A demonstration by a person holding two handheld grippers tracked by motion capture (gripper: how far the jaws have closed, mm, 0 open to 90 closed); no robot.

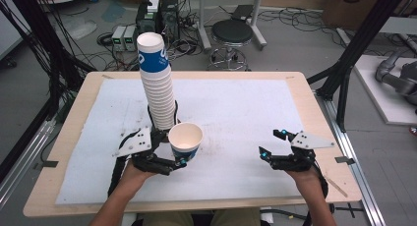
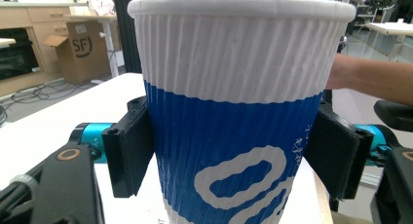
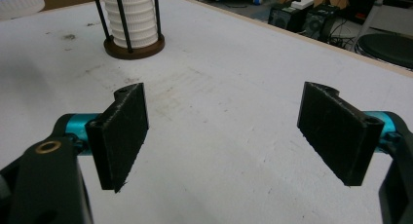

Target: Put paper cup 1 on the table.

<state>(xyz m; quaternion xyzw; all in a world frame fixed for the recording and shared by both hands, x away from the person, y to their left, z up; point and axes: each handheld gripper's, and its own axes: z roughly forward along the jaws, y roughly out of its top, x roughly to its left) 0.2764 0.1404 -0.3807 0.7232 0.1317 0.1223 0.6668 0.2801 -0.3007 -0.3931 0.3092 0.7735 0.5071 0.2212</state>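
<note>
A blue-and-white ribbed paper cup (image 1: 185, 139) stands upright between the jaws of my left gripper (image 1: 183, 156), just in front of a tall stack of the same cups (image 1: 157, 83). In the left gripper view the cup (image 2: 234, 112) sits close up, and the left gripper (image 2: 234, 156) is shut on it, both black pads pressed against its blue sides. The stack stands in a wire holder with a brown round base (image 3: 134, 49). Over the white mat at the right, my right gripper (image 1: 271, 143) is open; in its own view the right gripper (image 3: 229, 136) has nothing between its pads.
A white mat (image 1: 236, 113) covers most of the wooden table (image 1: 314, 118). Beyond the far edge are a black stool (image 1: 231, 34), computer boxes and cables on the floor. A forearm (image 2: 375, 78) shows behind the held cup.
</note>
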